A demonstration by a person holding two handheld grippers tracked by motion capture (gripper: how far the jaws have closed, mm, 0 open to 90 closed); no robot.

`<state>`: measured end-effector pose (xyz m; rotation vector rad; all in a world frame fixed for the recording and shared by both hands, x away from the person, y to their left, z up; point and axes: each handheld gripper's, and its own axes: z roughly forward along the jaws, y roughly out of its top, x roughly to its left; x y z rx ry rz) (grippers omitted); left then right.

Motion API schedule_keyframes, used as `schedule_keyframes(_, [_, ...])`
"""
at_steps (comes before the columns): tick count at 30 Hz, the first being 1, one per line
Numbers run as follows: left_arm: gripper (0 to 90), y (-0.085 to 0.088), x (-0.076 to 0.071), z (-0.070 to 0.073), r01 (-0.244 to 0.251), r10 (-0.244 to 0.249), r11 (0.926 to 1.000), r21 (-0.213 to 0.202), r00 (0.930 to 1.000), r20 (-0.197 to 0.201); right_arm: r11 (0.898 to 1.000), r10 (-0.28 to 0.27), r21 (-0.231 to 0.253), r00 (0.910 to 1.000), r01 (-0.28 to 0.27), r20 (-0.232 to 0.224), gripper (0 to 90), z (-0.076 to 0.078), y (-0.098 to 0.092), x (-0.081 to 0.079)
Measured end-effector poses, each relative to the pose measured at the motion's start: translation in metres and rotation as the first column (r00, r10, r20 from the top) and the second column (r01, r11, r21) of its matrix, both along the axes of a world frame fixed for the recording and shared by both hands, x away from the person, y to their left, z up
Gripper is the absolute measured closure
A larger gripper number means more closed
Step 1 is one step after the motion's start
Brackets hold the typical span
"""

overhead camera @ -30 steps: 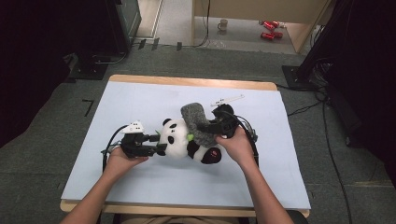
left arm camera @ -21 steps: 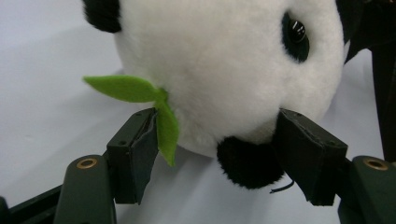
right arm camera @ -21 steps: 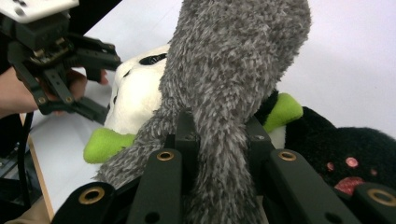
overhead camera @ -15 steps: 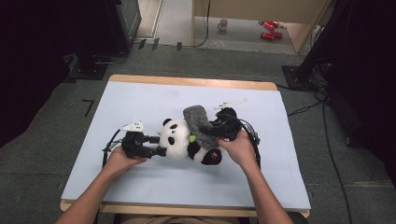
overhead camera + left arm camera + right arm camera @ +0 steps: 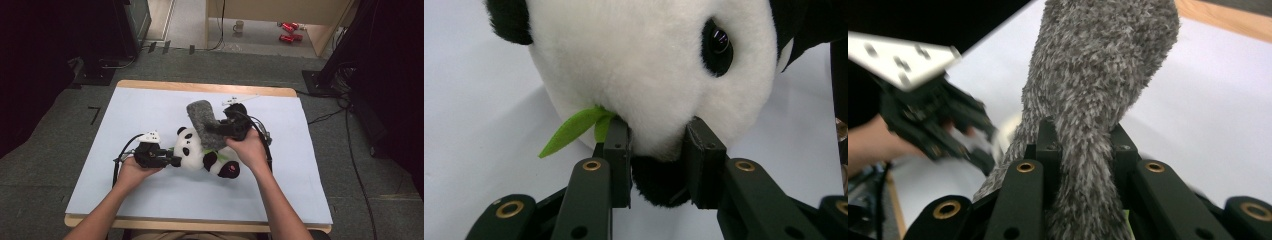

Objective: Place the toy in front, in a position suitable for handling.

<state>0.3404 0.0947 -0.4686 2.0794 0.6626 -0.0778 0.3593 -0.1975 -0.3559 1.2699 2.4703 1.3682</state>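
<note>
Two bare forearms come in from the six o'clock edge of the high view, each hand carrying a black two-jaw gripper over a pale blue sheet (image 5: pixel 150 200) that covers a wooden-edged table (image 5: pixel 200 88). Nearest, at about eight o'clock from the sheet's middle, the left gripper (image 5: pixel 172 161) lies low and points toward three o'clock at a soft black-and-white plush panda (image 5: pixel 192 150) lying on its side at the centre of the sheet. Its jaws have just been closing, and in the left gripper view the left gripper (image 5: pixel 656 145) has its pads pressed into the white fur on both sides of the panda's muzzle, pinching the panda's head, with a green felt leaf (image 5: pixel 574 129) poking out just beside the pad at nine o'clock. The panda's pink-soled black foot (image 5: pixel 231 170) points toward five o'clock, next to the right hand (image 5: pixel 247 149). Farther off, at one o'clock from the panda, the right gripper (image 5: pixel 212 129) is held above the toy, its jaws squeezed tight on a fuzzy grey cloth (image 5: pixel 202 116) that stands up toward twelve o'clock; the right gripper view shows the grey pile bunched between the two pads. Beyond the table, on the floor at twelve o'clock, stand a pale mug (image 5: pixel 240 25) and red cans (image 5: pixel 287 31).
</note>
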Motion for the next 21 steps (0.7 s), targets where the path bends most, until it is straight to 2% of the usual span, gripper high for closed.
schedule_keyframes(2, [68.3,0.0,0.0,0.0,-0.001,0.001,1.0,-0.001,1.0,-0.001,1.0,0.01,-0.003,0.9999,-0.011,-0.004,74.8,0.0,0.007,0.004])
schedule_keyframes(3, [68.3,0.0,0.0,0.0,-0.004,0.004,1.0,-0.001,1.0,-0.005,0.999,0.033,-0.014,0.9993,-0.034,-0.018,74.9,-0.001,0.025,0.011])
schedule_keyframes(5, [68.3,0.0,0.0,0.0,-0.012,0.012,0.9999,-0.001,0.9999,-0.003,0.998,0.061,-0.01,0.9977,-0.062,-0.029,74.9,-0.004,0.04,0.017])
schedule_keyframes(7, [68.3,0.0,-0.001,0.0,-0.015,0.015,0.9999,0.001,0.9999,0.002,0.997,0.073,-0.013,0.9965,-0.073,-0.042,74.8,-0.006,0.046,0.019])
schedule_keyframes(9, [68.1,-0.001,-0.001,0.0,-0.024,0.024,0.9997,0.006,0.9997,0.0,0.992,0.107,-0.061,0.9905,-0.113,-0.085,74.8,-0.019,0.068,0.027])
schedule_keyframes(11, [68.1,0.0,-0.001,-0.001,-0.023,0.023,0.9995,0.019,0.9997,0.004,0.987,0.108,-0.108,0.9879,-0.12,-0.112,74.6,-0.027,0.075,0.03])
schedule_keyframes(12, [68.1,0.0,-0.001,-0.001,-0.023,0.023,0.9995,0.019,0.9997,0.004,0.987,0.108,-0.108,0.9879,-0.12,-0.112,74.6,-0.027,0.075,0.03])
schedule_keyframes(13, [68.2,0.0,-0.001,-0.002,-0.026,0.026,0.9996,0.014,0.9997,0.004,0.982,0.093,-0.155,0.9903,-0.109,-0.103,74.3,-0.031,0.074,0.034])
schedule_keyframes(14, [68.3,0.0,-0.001,-0.002,-0.026,0.026,0.9996,0.014,0.9997,0.004,0.982,0.093,-0.155,0.9903,-0.109,-0.103,74.3,-0.031,0.074,0.034])
schedule_keyframes(17, [68.6,0.0,0.001,-0.003,-0.035,0.035,0.9994,0.002,0.9994,-0.008,0.982,0.041,-0.18,0.9951,-0.057,-0.09,74.4,-0.031,0.058,0.04])
schedule_keyframes(18, [68.6,0.0,0.001,-0.003,-0.035,0.035,0.9994,0.002,0.9994,-0.008,0.982,0.041,-0.18,0.9951,-0.057,-0.09,74.4,-0.031,0.058,0.04])
schedule_keyframes(21, [68.5,0.0,0.002,-0.003,-0.034,0.034,0.9994,0.0,0.9993,-0.015,0.981,0.006,-0.192,0.9952,-0.025,-0.098,74.5,-0.032,0.042,0.043])
